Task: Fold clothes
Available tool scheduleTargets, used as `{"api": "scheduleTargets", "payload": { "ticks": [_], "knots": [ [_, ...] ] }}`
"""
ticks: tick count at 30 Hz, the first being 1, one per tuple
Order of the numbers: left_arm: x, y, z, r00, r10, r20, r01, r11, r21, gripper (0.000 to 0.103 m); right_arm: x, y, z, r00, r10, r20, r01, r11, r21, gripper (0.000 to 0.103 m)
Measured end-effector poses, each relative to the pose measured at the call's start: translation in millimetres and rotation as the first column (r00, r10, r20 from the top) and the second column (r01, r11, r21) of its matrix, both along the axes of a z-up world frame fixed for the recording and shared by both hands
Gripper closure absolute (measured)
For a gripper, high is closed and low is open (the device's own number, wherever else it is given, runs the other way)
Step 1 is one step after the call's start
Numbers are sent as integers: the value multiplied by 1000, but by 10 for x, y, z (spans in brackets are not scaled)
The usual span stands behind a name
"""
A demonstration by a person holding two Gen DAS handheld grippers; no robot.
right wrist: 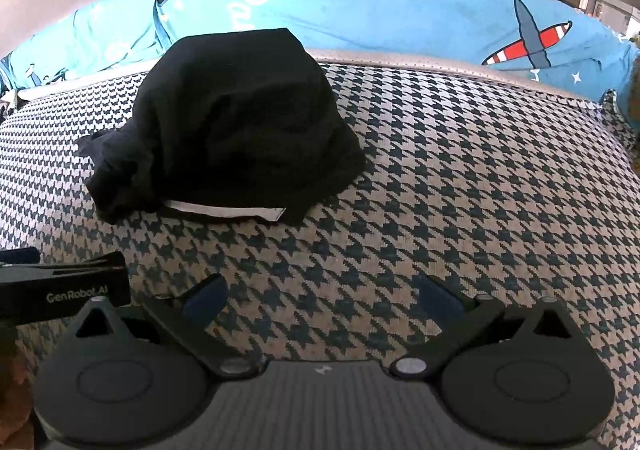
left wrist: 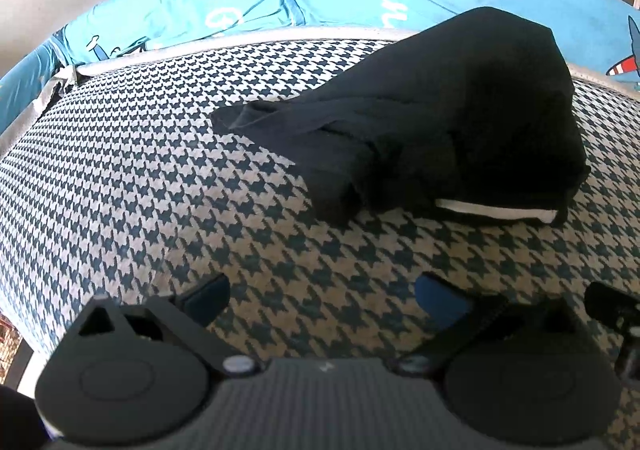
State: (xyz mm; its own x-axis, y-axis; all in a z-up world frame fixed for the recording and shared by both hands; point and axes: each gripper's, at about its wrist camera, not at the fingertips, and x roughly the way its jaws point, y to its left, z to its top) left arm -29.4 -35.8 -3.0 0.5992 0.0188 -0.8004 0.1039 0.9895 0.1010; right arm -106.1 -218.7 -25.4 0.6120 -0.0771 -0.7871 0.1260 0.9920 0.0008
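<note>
Houndstooth cover point(left wrist: 160, 154) (dark blue on cream) fills both views, w/ grey piped edge at its far side. Behind that edge lies a turquoise printed sheet point(right wrist: 400, 22), bearing white cursive script, only "Pa…" legible, plus a red pentagon shape and a red/white striped plane point(right wrist: 528, 38).

Black garment point(left wrist: 460, 110) sits bundled on the houndstooth cover near its far edge, partly folded. Long axis runs roughly left-right across the cover: bulky rounded end to the right in the left wrist view, narrower rumpled end tapering out to the left. A white strip point(right wrist: 224, 210), maybe a label or hem, peeks from under the near edge of the garment; no text readable on it.

Left gripper point(left wrist: 324, 300) hovers low over the cover on the near side of the garment, well apart from it, fingers pointing toward it; jaws spread wide, nothing between them. Right gripper point(right wrist: 320, 296) same pose, garment ahead and to its left, jaws wide apart and empty. In the right wrist view the left gripper's body shows at the left edge, w/ "GenRobot.AI" printed in white.
</note>
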Motion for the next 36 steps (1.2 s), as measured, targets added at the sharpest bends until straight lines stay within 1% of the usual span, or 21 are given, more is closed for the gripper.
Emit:
{"api": "scheduleTargets", "payload": {
  "ticks": [36],
  "knots": [
    [8, -18, 19, 1000, -3, 2, 3, 1000, 3, 0, 2, 20, -6, 1000, 5, 5, -5, 1000, -15, 0]
  ]
}}
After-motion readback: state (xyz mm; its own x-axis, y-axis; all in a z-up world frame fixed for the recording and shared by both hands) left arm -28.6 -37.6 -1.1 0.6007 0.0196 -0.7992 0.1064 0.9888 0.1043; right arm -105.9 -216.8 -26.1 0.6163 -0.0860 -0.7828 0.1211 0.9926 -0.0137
